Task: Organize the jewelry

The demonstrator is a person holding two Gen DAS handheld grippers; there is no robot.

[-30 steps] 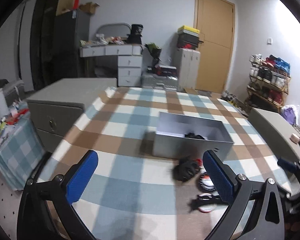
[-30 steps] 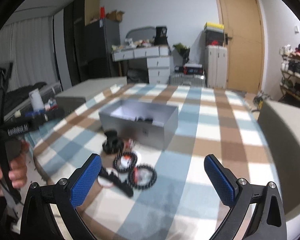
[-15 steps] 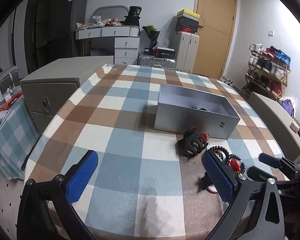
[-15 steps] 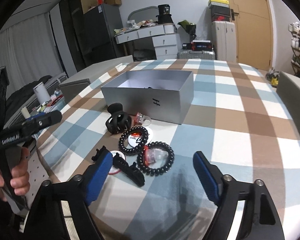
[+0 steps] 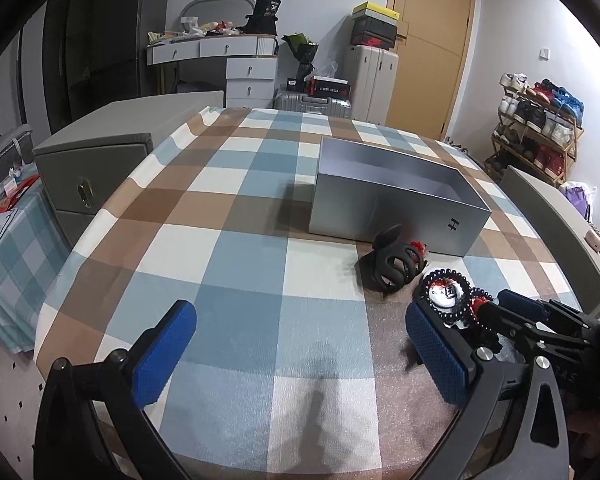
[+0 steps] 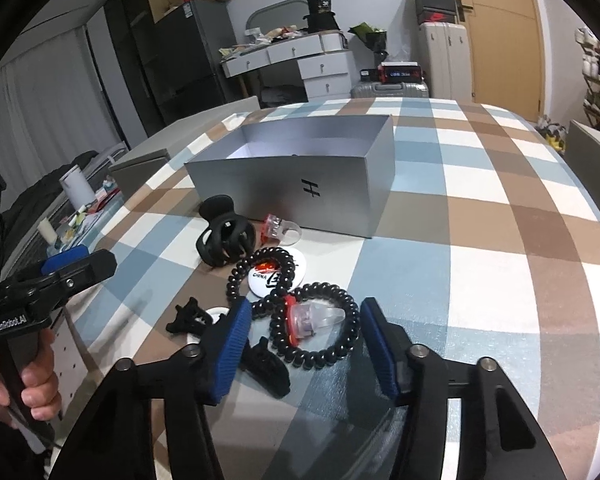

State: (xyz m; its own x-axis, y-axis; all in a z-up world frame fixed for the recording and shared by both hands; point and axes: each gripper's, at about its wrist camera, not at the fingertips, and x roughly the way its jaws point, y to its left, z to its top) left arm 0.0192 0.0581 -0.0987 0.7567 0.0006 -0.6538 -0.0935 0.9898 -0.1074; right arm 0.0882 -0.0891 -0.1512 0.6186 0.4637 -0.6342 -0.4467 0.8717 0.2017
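Note:
A silver open box (image 6: 300, 184) (image 5: 396, 208) stands on the checked tablecloth. In front of it lie a black claw clip (image 6: 225, 240) (image 5: 396, 264), a red clear ring (image 6: 278, 229), a black coil hair tie (image 6: 262, 270) over a white badge (image 6: 267, 278), and a second coil tie (image 6: 314, 330) around a red clear ring (image 6: 312, 320). A black clip (image 6: 260, 364) lies by my right gripper (image 6: 300, 348), which is open, low, with its pads on either side of the second coil tie. My left gripper (image 5: 296, 352) is open and empty over the cloth, left of the pile.
A grey cabinet (image 5: 100, 148) stands against the table's left side. A grey chair back (image 5: 548, 216) is at the right. Drawers, suitcases, a door and a shoe rack (image 5: 540, 128) are behind. The table's front edge is close below both grippers.
My right gripper has dropped and moved forward to the pile, and its fingers have narrowed around the near coil tie. My left gripper has lowered toward the table.

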